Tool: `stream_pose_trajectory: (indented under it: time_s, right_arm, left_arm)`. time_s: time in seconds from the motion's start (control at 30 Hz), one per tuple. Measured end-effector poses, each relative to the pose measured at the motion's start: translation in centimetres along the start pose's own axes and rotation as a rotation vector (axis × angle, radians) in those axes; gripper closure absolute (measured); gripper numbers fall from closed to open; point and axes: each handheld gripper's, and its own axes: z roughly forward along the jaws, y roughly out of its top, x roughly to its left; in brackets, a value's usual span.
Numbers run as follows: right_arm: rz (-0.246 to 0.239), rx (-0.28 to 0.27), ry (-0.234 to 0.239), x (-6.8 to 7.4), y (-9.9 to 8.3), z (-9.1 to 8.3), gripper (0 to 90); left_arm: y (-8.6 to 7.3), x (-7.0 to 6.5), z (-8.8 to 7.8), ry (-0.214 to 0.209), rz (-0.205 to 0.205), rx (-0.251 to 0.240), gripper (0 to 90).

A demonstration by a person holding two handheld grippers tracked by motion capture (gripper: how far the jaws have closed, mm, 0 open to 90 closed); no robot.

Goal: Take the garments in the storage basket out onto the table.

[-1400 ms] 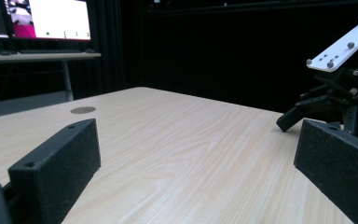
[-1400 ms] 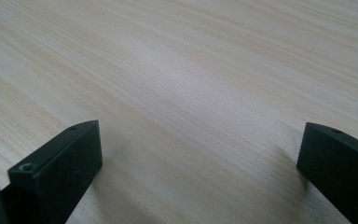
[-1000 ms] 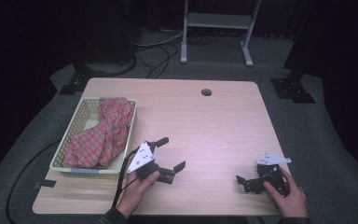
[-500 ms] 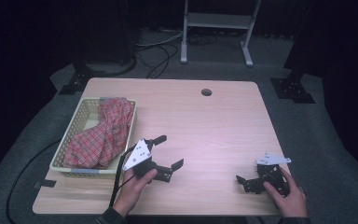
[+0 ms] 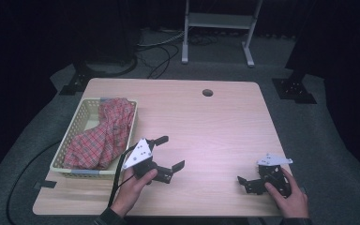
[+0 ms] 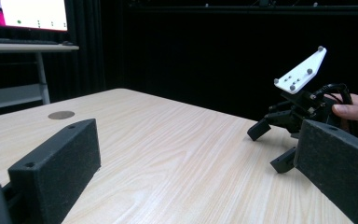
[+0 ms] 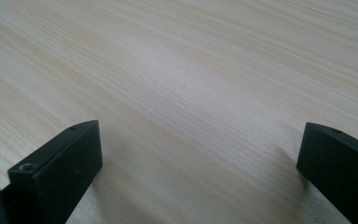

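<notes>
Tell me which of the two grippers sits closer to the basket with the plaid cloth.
The left gripper, beside the basket holding the red plaid cloth. The right gripper rests near the table's opposite front corner.

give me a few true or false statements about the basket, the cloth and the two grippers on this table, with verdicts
1. The red plaid cloth lies in the basket. True.
2. The left gripper is shut on the cloth. False: its fingers are spread open over bare table, right of the basket.
3. The right gripper is open and holds nothing. True.
4. The basket sits at the table's right edge. False: it sits at the left edge of the table.
5. The round hole in the tabletop is near the far edge. True.
</notes>
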Motion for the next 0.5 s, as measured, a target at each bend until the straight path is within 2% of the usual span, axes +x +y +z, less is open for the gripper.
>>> stream_pose_trajectory:
  time_s: [0.27,0.5]
  right_arm:
    - [0.000,0.000,0.000,0.0,0.0,0.0,0.0]
    - [0.000,0.000,0.000,0.0,0.0,0.0,0.0]
  left_arm:
    - [0.4,0.1,-0.2,0.001,-0.002,-0.006,0.1]
    - [1.5,0.3,-0.4,0.002,0.007,-0.016,0.1]
